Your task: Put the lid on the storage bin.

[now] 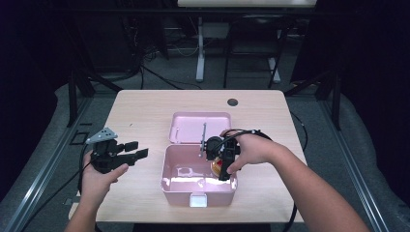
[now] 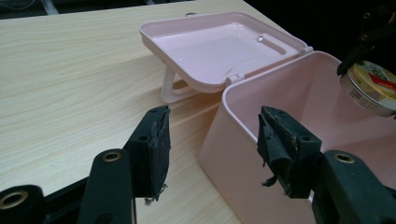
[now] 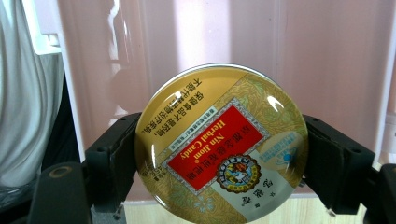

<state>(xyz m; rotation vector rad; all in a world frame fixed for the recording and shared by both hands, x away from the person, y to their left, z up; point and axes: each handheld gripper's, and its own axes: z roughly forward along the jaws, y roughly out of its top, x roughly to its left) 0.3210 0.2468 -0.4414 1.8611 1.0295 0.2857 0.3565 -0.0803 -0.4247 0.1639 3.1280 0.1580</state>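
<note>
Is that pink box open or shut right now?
Open. The pink plastic box's hinged lid is flipped back behind it, baring the inside, while the right claw holds a round gold candy tin over it.

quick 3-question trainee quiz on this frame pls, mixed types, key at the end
1. True or false: the right gripper is clamped on the round candy tin.
2. The left gripper is: A) open, beside the pink box; B) shut on the lid; C) inside the box.
3. Fill in: the box lid is ____ and lies back toward the table's far edge.

Key: 1 true; 2 A; 3 open.
</note>
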